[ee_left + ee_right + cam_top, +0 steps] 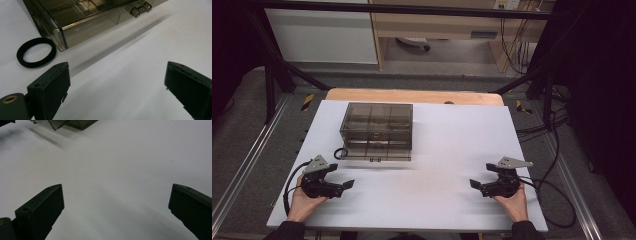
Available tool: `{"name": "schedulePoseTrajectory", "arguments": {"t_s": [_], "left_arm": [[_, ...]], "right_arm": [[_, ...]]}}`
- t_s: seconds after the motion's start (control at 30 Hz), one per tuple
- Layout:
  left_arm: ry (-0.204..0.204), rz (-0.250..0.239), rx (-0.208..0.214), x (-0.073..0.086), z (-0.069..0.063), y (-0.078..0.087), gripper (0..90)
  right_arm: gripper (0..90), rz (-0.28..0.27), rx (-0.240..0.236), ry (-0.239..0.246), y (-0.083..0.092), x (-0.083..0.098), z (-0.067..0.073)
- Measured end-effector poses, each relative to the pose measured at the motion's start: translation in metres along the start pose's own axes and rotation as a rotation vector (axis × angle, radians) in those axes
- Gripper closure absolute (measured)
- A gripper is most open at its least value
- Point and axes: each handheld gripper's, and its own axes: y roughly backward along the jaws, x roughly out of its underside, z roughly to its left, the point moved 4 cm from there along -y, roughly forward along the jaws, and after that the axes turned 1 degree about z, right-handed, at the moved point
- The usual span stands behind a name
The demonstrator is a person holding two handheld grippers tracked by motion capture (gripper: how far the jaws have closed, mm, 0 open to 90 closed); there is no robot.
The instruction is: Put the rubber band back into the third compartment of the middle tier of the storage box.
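Resting low over the white desk (447, 150), the left gripper (343, 186) sits in the person's left hand (302, 202) near the front left corner, its jaws spread wide with nothing between them. In the left gripper view those jaws frame bare desk surface, touching neither the box nor the ring. A smoky transparent compartment box (377, 131) stands toward the far left of the desk, lid shut, with a small latch (140, 8) on its front edge. A black rubber ring (36, 52) lies flat on the desk just beside the box's near left corner. Over at the front right, the right gripper (476, 186) is held in the right hand (513, 200), jaws likewise spread wide and empty, well apart from the box.
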Motion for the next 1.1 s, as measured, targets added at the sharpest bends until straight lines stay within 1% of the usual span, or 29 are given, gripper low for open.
{"name": "schedulePoseTrajectory", "arguments": {"t_s": [0.37,0.6,0.73,1.1], "left_arm": [[-0.005,0.007,-0.005,0.0007,0.001,0.0014,6.0],[0.0,0.002,-0.006,0.0008,0.0029,0.0034,6.1],[-0.002,0.008,-0.006,0.0011,0.0039,0.0043,6.1],[0.003,0.007,-0.01,0.0006,0.0059,0.0054,6.2]], "right_arm": [[0.7,0.003,-0.001,-0.004,0.0005,0.0002,0.0005],[0.7,0.012,0.0,-0.005,0.0001,0.0009,0.0009],[0.7,0.013,-0.001,-0.005,-0.0002,0.001,0.0011],[0.7,0.015,-0.001,0.005,-0.0007,0.0011,0.0004]]}}
